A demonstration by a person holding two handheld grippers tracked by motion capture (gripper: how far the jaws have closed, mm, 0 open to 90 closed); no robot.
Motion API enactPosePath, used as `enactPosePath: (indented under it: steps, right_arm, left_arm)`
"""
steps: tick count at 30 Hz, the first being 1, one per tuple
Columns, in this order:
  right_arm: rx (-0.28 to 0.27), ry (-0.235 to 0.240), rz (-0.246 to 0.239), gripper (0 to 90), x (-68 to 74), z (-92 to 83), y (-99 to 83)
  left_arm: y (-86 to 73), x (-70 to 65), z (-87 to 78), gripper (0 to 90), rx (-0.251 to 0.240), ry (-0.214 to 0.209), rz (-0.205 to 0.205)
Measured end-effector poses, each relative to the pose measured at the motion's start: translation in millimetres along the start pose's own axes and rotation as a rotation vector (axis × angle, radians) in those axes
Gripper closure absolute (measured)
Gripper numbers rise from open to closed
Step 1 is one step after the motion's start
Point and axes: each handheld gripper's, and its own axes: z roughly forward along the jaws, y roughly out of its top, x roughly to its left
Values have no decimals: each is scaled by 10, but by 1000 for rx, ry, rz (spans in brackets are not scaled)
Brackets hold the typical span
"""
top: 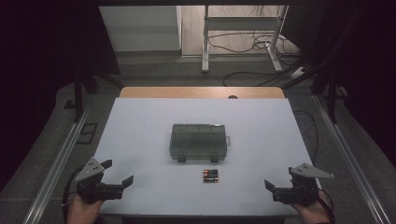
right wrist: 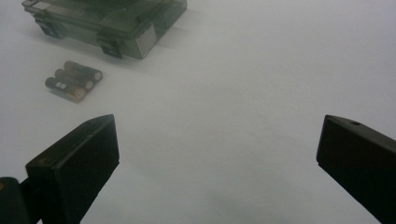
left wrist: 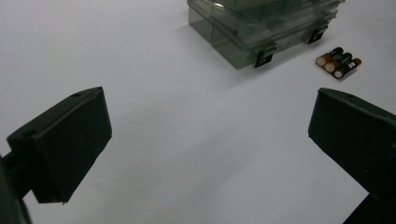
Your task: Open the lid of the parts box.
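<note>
batteries (top: 211, 175): three, dark, copper-tipped, side by side | left gripper (top: 115, 173): spread; right gripper (top: 285, 178): spread

I hold my left gripper (top: 117, 171) low at the near left, its jaws spread wide with nothing between them, pointing inward and forward. My right gripper (top: 280, 178) sits at the near right, jaws just as wide and empty, angled inward. My hands grip both from below.
</note>
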Motion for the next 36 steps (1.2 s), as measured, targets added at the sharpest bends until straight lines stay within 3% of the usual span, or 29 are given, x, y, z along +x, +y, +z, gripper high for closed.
enactPosePath:
  steps: [2, 8, 16, 22, 36]
  right_arm:
    - [6, 3, 15, 0, -16, 3, 3]
    - [17, 16, -10, 0, 1, 28, 8]
    - [7, 61, -2, 0, 8, 45, 23]
    - [29, 55, -10, 0, 16, 71, 42]
    - [13, 79, 1, 0, 81, 133, 121]
  left_arm:
    - [3, -3, 5, 0, 5, 2, 5]
    - [13, -18, 35, 0, 33, -2, 18]
    - [16, 19, 37, 0, 35, -4, -27]
    - [37, 12, 36, 0, 48, -1, -42]
    - [103, 35, 86, 7, 29, -30, -42]
